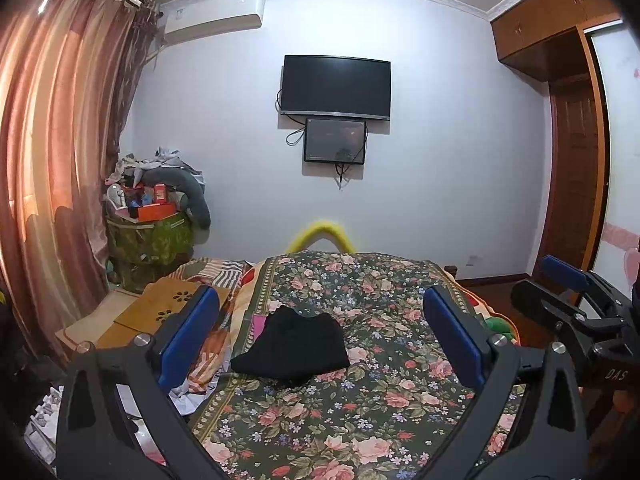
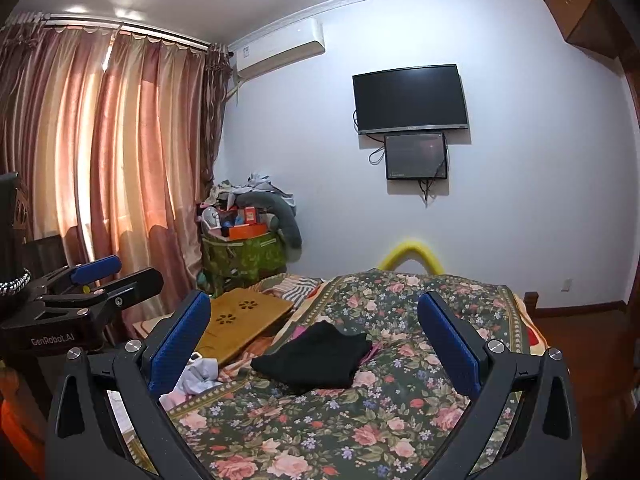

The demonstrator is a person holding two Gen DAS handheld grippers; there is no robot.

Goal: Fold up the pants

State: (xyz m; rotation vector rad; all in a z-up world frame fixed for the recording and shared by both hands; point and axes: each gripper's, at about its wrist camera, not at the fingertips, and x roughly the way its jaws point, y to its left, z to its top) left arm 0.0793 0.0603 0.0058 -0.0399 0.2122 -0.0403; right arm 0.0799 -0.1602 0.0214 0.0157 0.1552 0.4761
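Observation:
Black pants (image 1: 291, 347) lie folded into a compact bundle on the floral bedspread (image 1: 360, 412); the right wrist view shows the same pants (image 2: 316, 358) a little left of centre. My left gripper (image 1: 320, 336) hangs above the bed, open, with the bundle between and beyond its blue pads and nothing held. My right gripper (image 2: 316, 340) is also open and empty, hovering short of the pants. Each view catches the other gripper at its edge: the right gripper (image 1: 576, 300) and the left gripper (image 2: 96, 280).
A wooden lap tray (image 2: 244, 320) and loose clothes (image 2: 196, 378) lie on the bed's left side. A heaped green bin (image 1: 148, 236) stands by the curtains (image 1: 60, 168). A TV (image 1: 336, 86) hangs on the far wall, a wardrobe (image 1: 568, 80) at right.

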